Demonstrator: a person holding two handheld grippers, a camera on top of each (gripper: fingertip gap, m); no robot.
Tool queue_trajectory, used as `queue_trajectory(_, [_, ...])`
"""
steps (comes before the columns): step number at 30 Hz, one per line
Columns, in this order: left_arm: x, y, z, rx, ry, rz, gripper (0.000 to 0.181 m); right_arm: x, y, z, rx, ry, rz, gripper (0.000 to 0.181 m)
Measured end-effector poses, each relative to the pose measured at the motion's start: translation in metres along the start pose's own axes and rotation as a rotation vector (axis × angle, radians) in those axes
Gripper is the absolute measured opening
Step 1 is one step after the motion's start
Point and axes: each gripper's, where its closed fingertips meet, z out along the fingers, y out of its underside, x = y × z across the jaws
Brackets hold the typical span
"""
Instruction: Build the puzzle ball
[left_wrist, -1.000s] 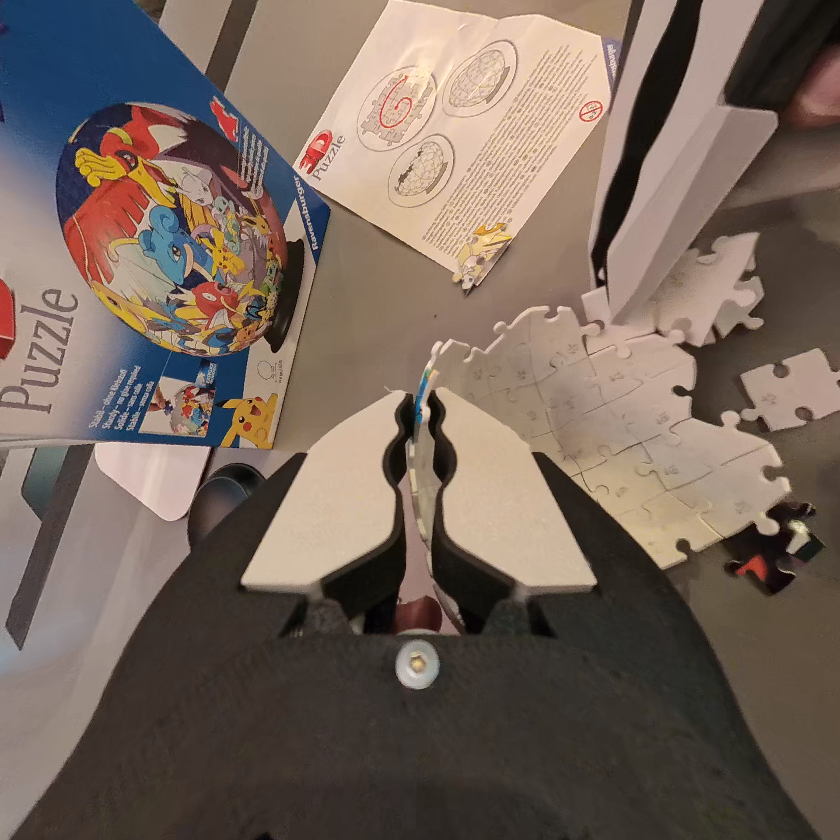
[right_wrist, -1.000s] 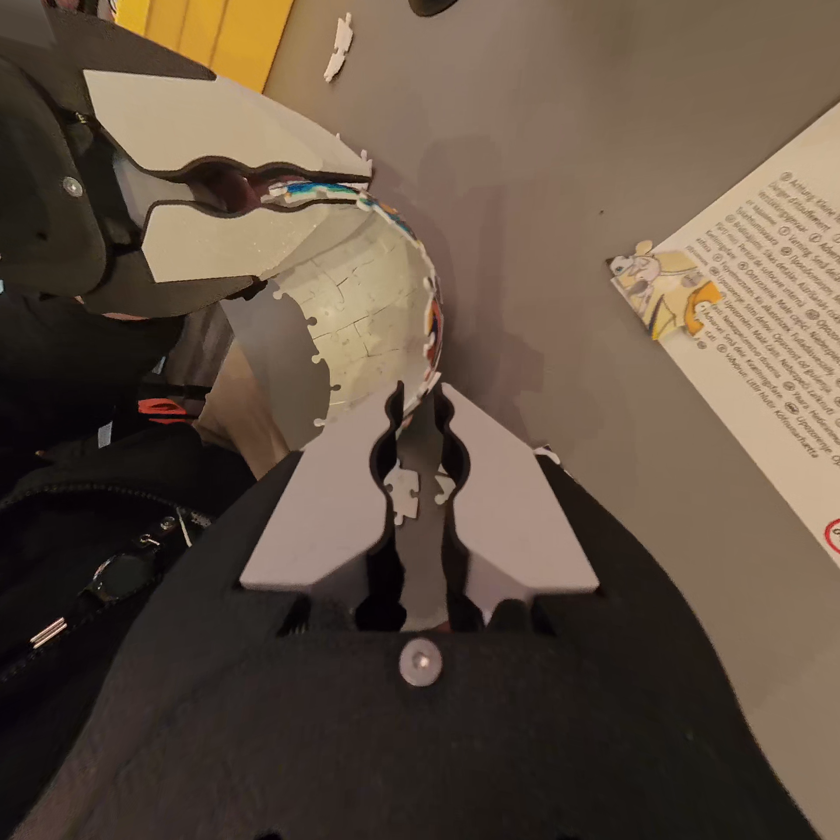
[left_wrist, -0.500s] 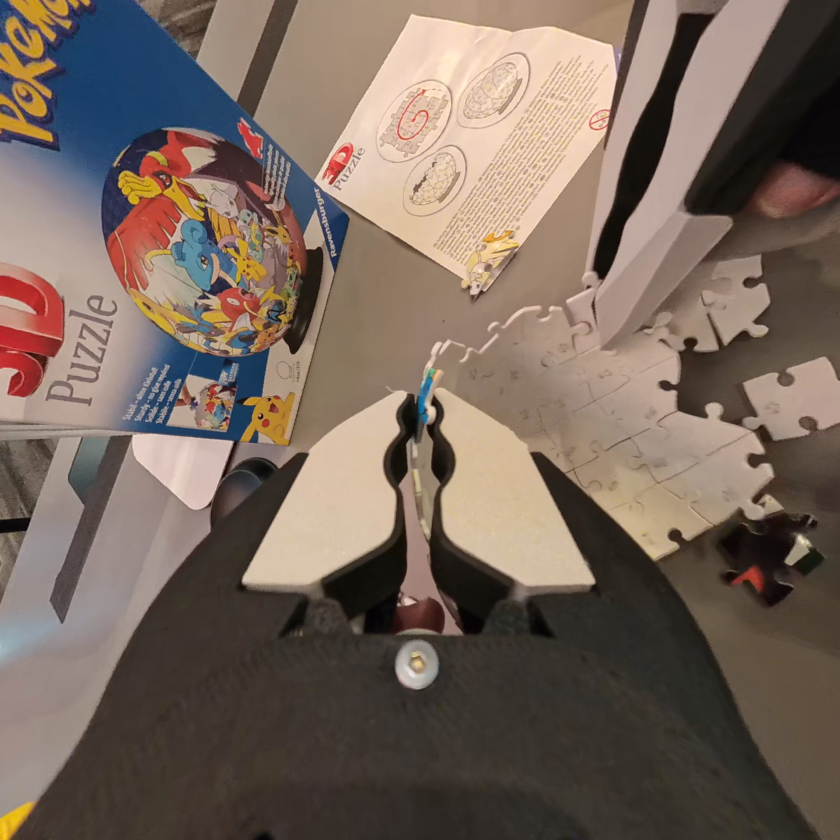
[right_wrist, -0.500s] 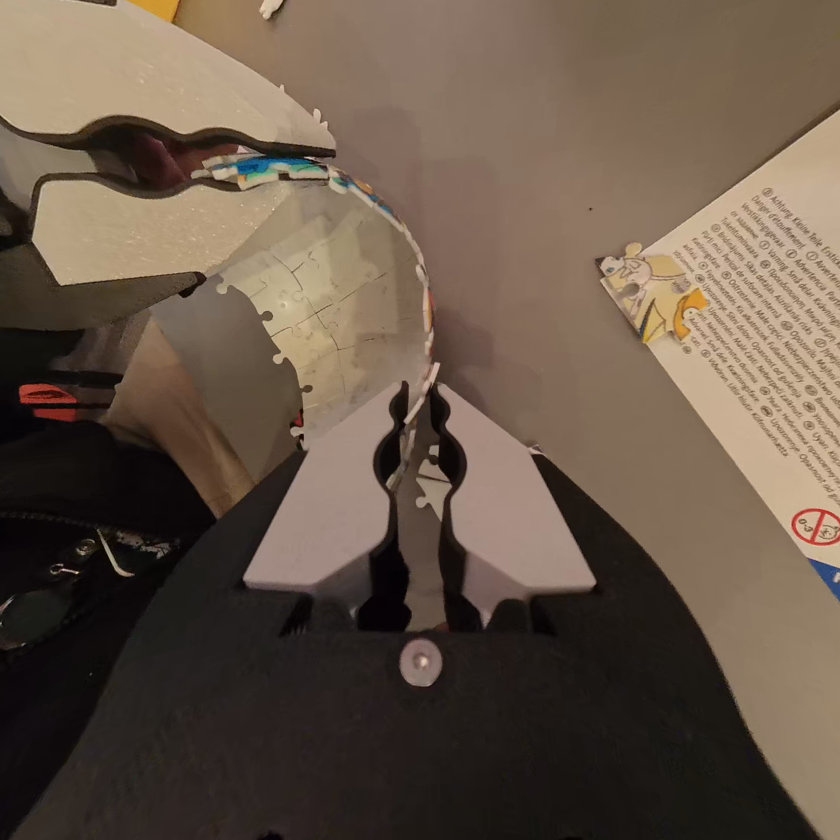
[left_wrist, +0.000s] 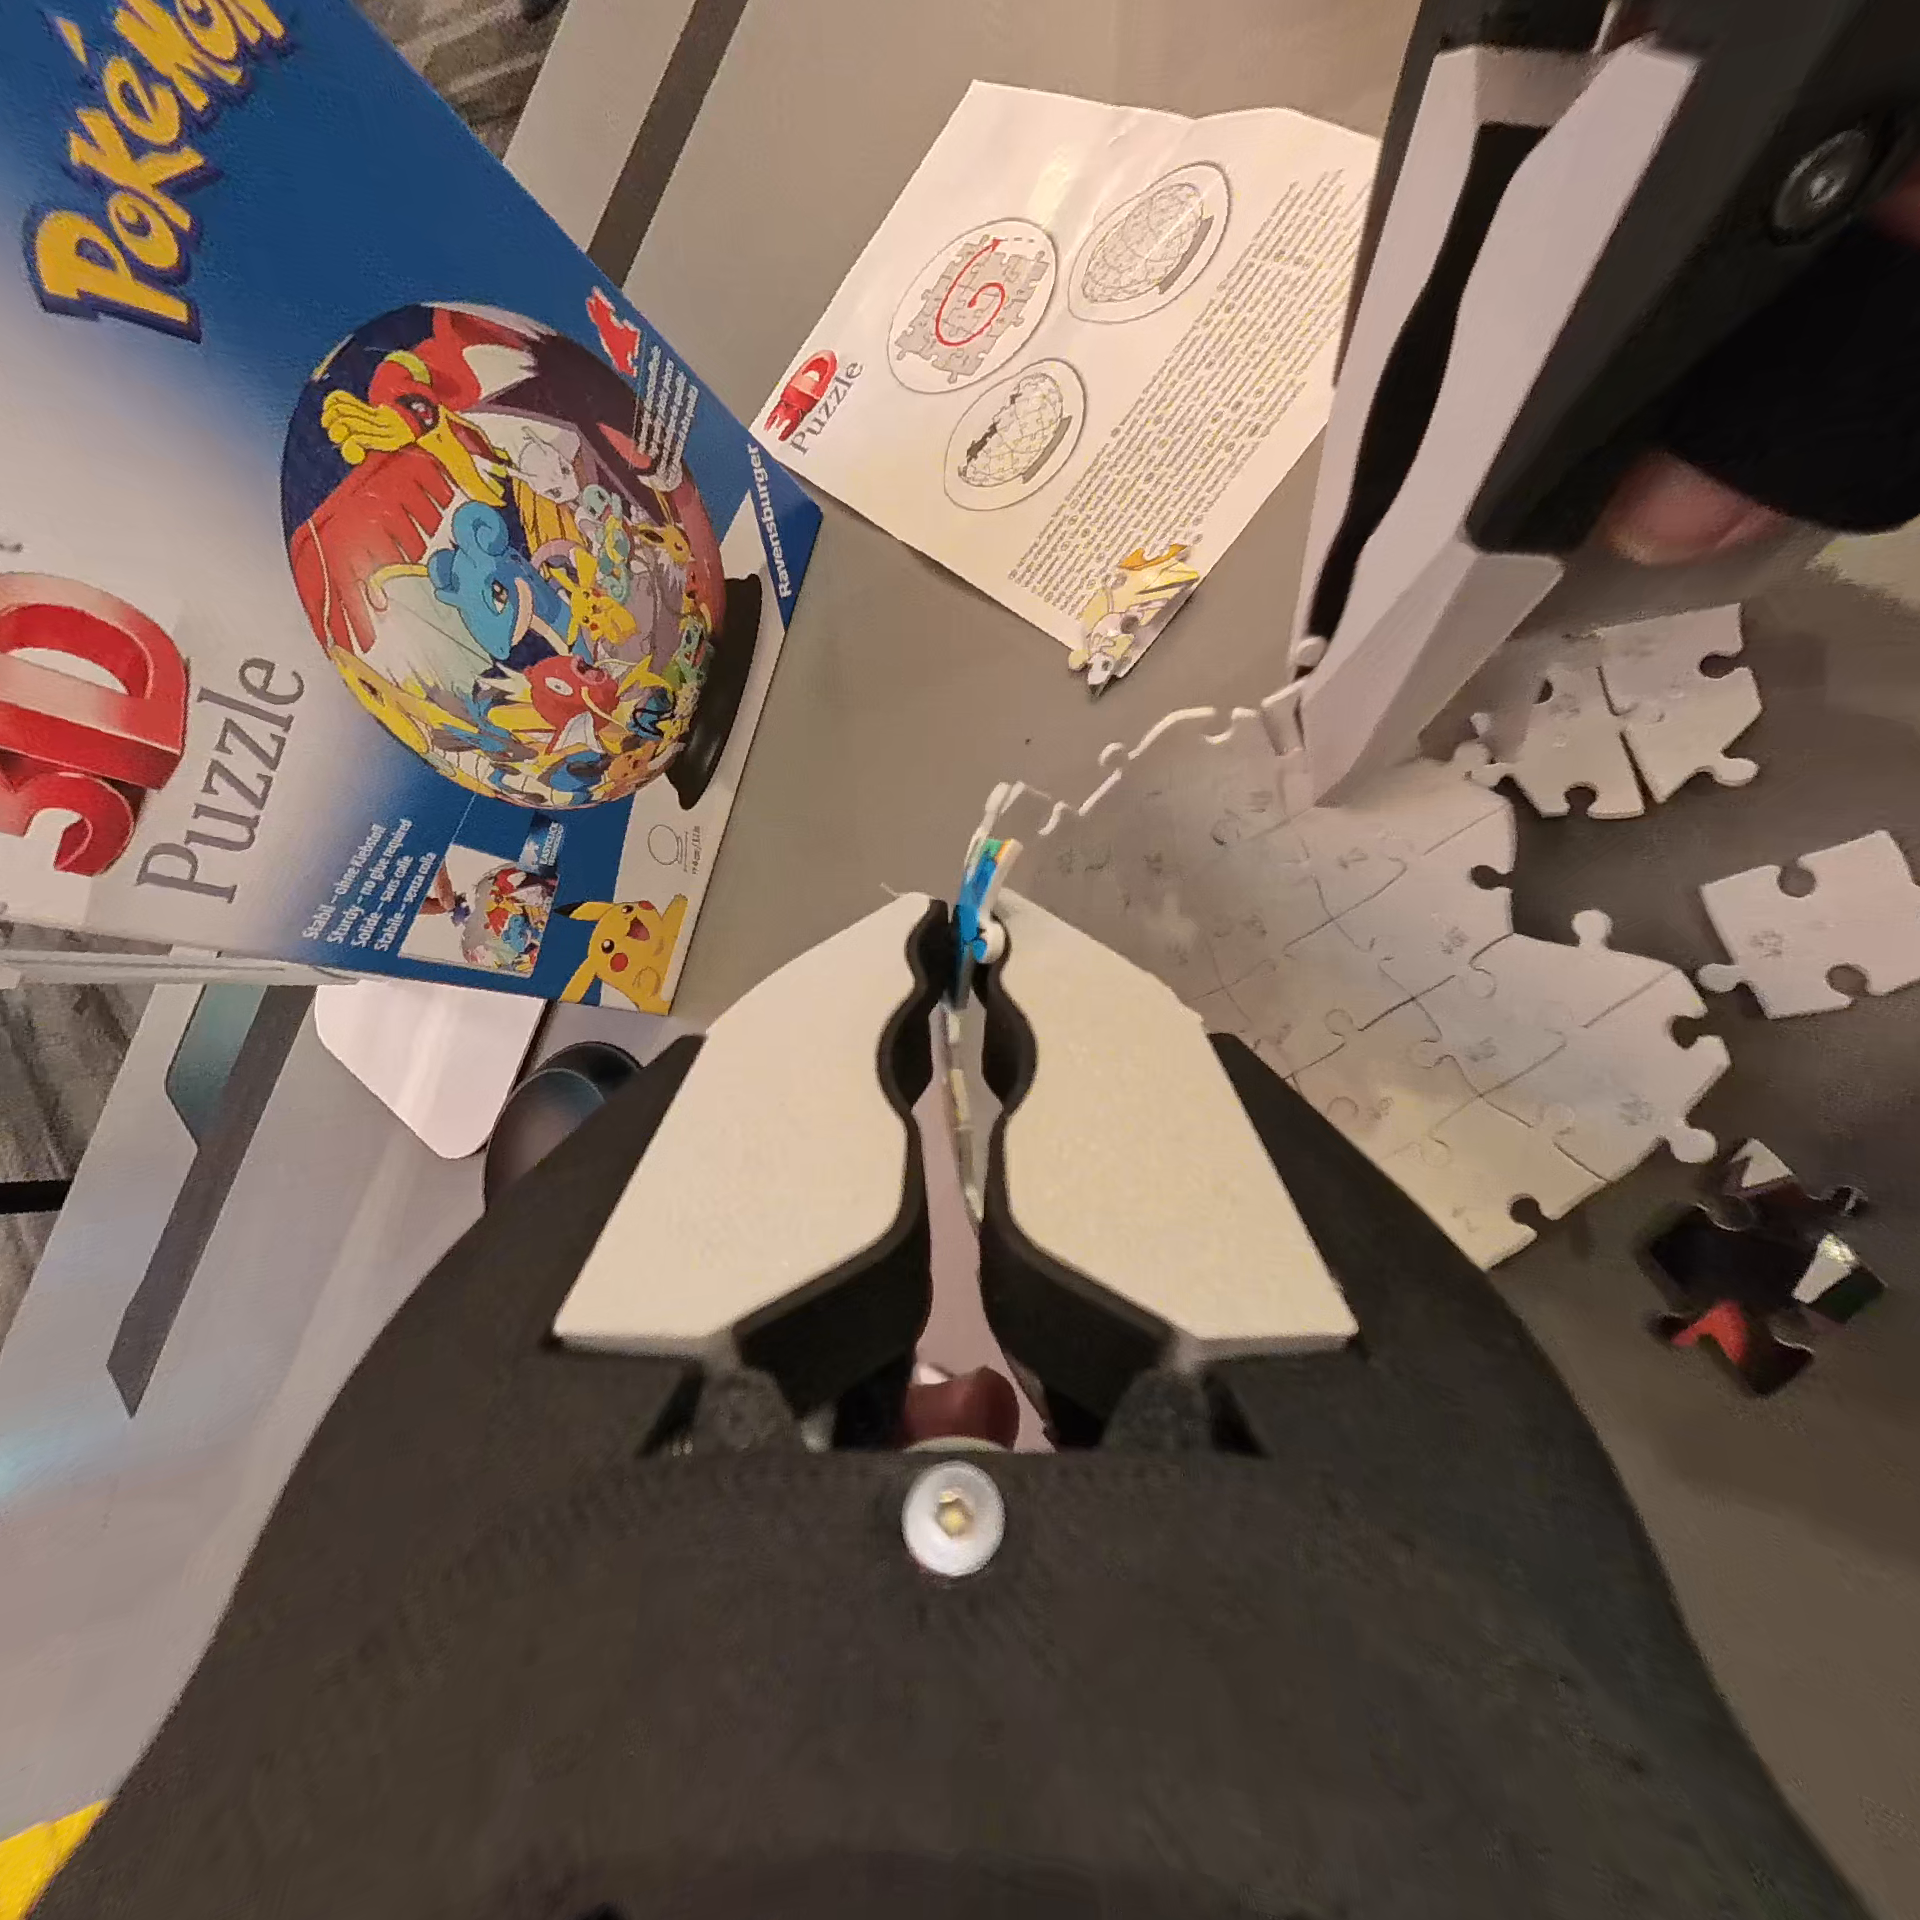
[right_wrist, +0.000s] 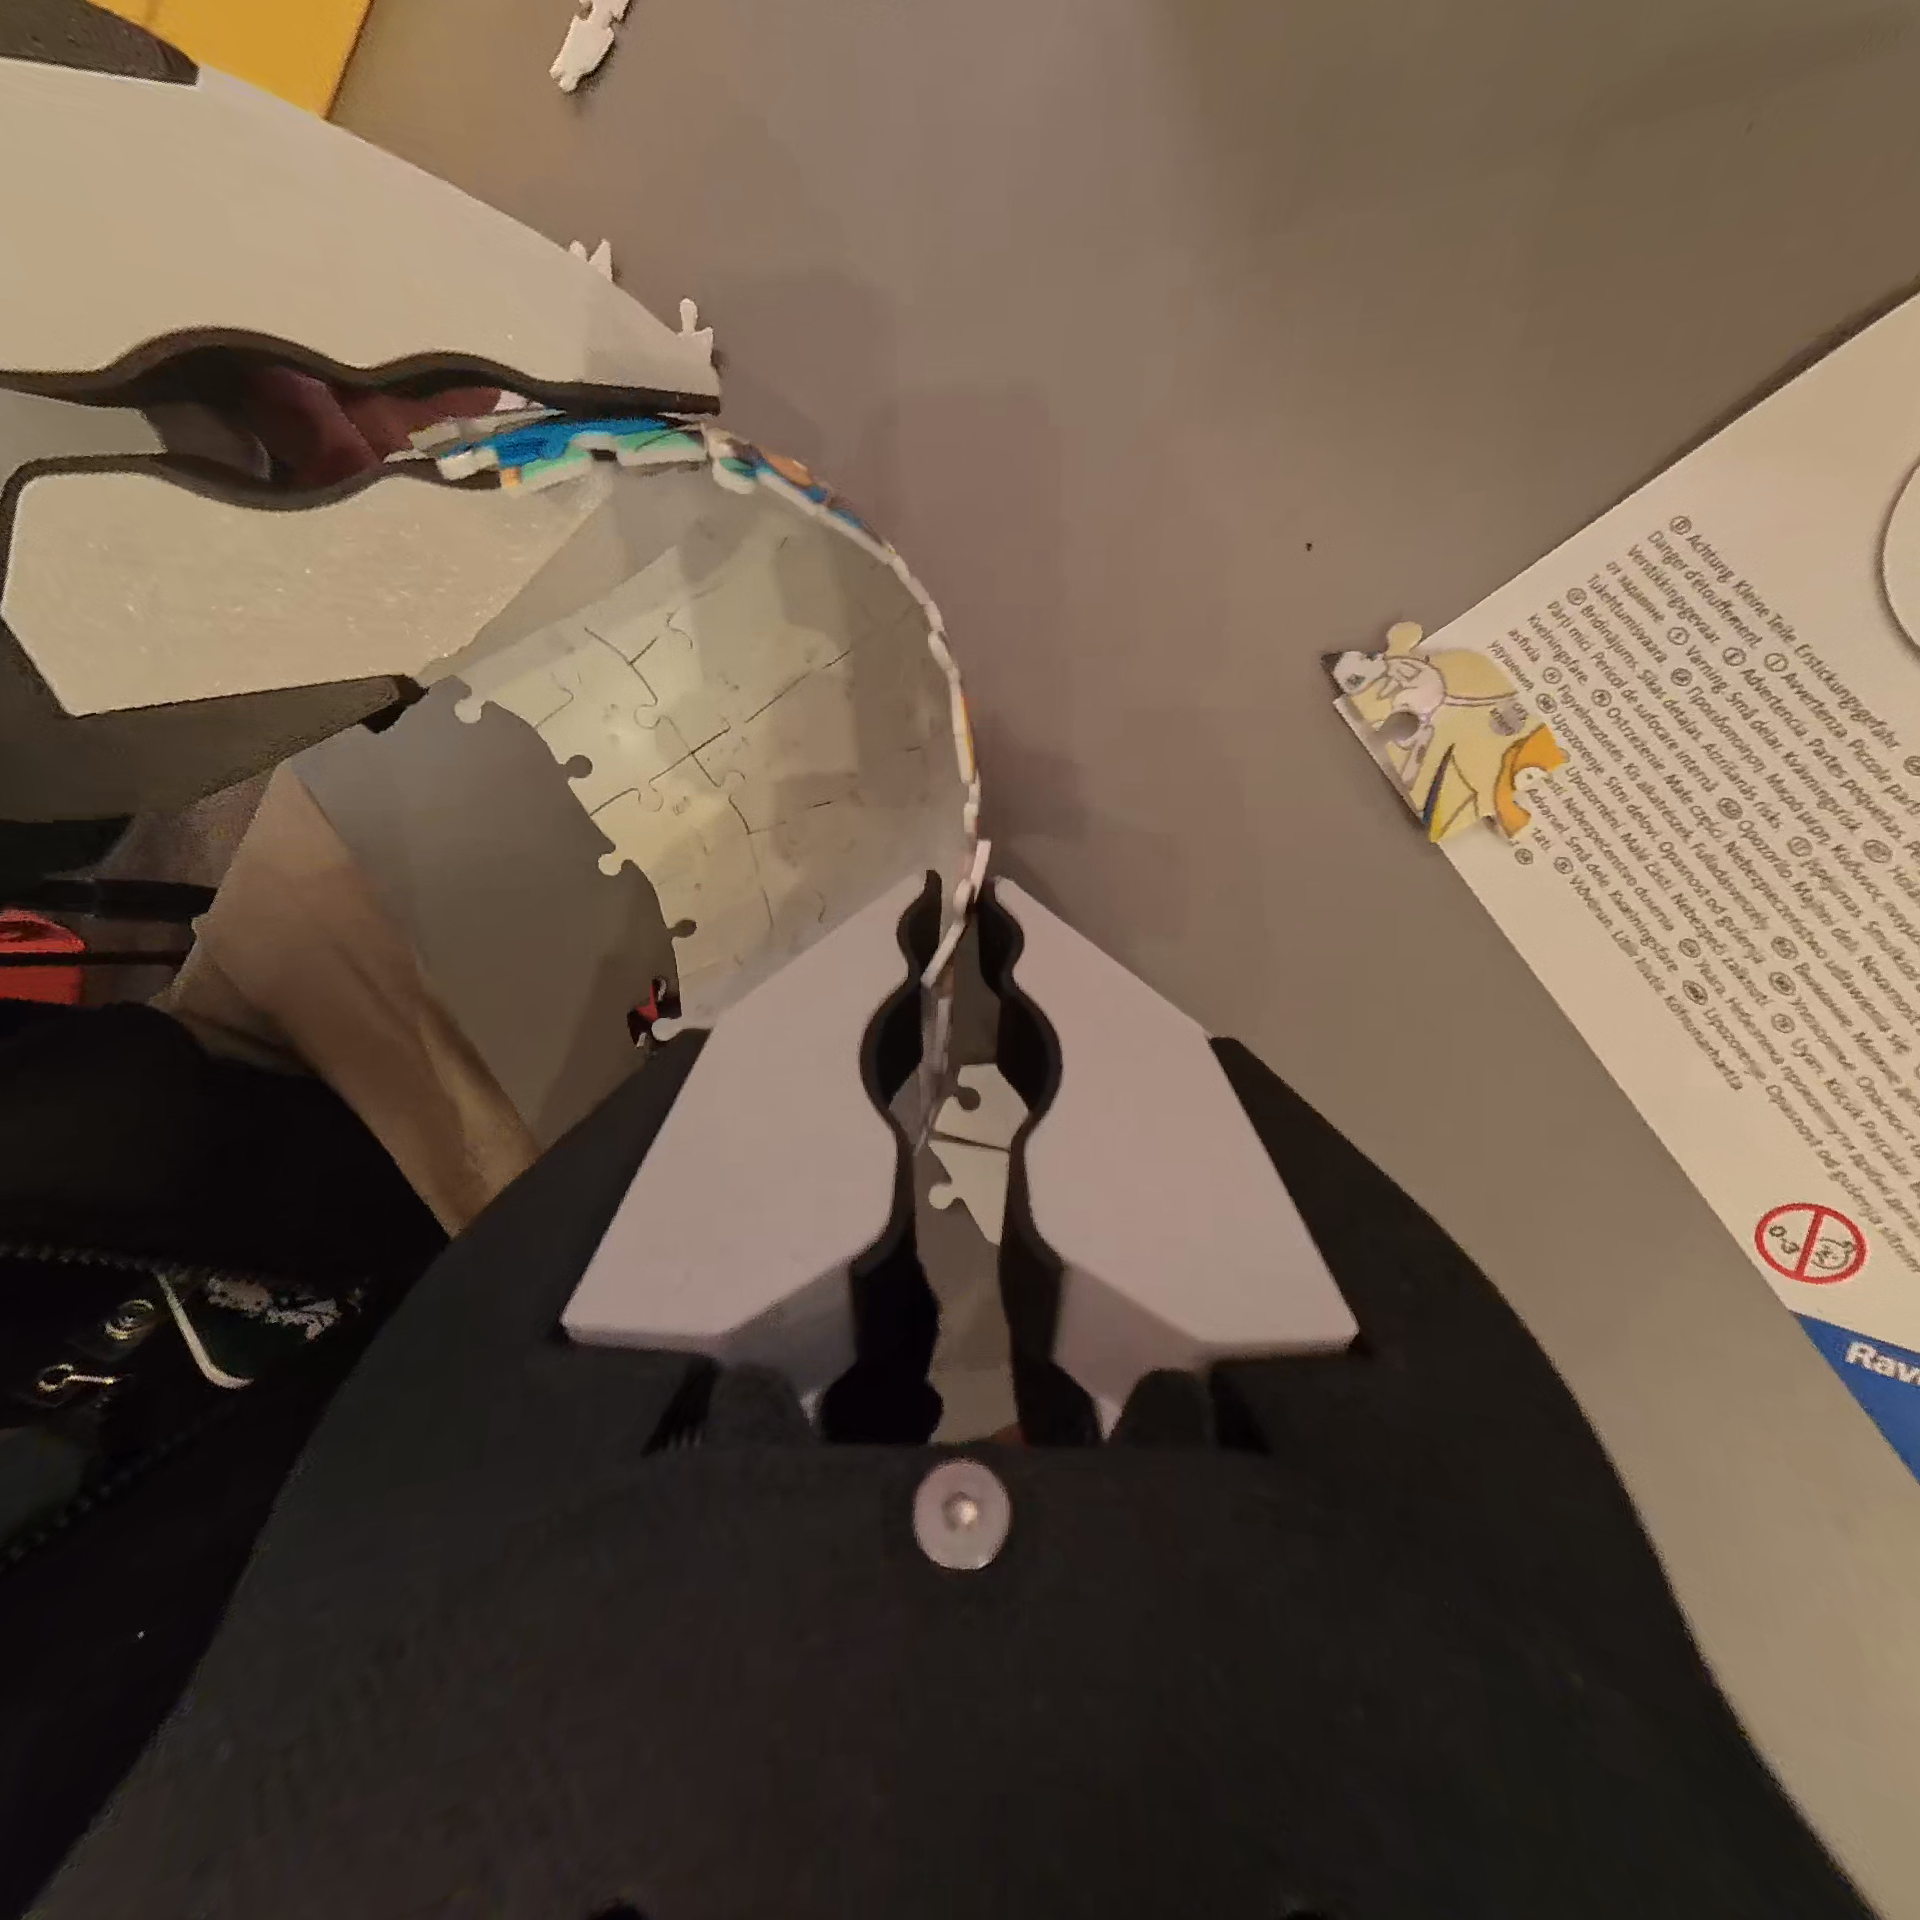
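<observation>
Right gripper (right_wrist: 961, 894) newly clamped on shell (left_wrist: 1403, 997) (hollow up).

a grey table (left_wrist: 914, 665) carries a blue puzzle box (left_wrist: 343, 499), an instruction sheet (left_wrist: 1091, 343) with a yellow piece (left_wrist: 1132, 608) on its edge, loose white pieces (left_wrist: 1813, 925), and perhaps one dark piece (left_wrist: 1766, 1288).

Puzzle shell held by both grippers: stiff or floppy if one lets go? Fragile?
Probably semi-stiff: the shell keeps its curved bowl shape while pinched only at two rim spots, by the left gripper and the right gripper. Likely fragile: it is many interlocked pieces with visible seams, so twisting could pop joints. Seems light, since thin edge grips carry it.
</observation>
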Motion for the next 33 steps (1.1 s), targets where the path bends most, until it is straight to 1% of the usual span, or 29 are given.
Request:
queue_trajectory(10, [-0.002,0.002,0.000,-0.005,-0.017,-0.001,0.003,0.004,-0.003,0.003,-0.029,0.073,-0.056,0.001])
queue_trajectory(14, [-0.004,0.003,-0.001,0.000,-0.023,-0.009,0.003,0.004,-0.006,0.005,-0.007,0.040,-0.012,0.001])
queue_trajectory(15, [-0.005,0.004,-0.001,0.002,-0.024,-0.011,0.003,0.004,-0.007,0.004,0.006,0.030,0.000,0.002])
queue_trajectory(17, [-0.005,0.004,-0.001,0.005,-0.022,-0.019,0.003,0.005,-0.009,0.001,0.035,0.019,0.029,0.013])
queue_trajectory(20, [-0.005,0.006,-0.001,0.005,-0.027,-0.021,0.003,0.004,-0.005,-0.004,0.038,-0.010,0.052,0.019])
queue_trajectory(27, [-0.007,0.005,-0.002,0.006,-0.048,-0.029,0.003,-0.004,0.007,-0.013,0.040,-0.033,0.075,0.016])
queue_trajectory(33, [-0.007,0.006,-0.004,0.004,-0.062,-0.056,0.003,-0.009,0.011,-0.008,0.048,-0.002,0.073,0.014])
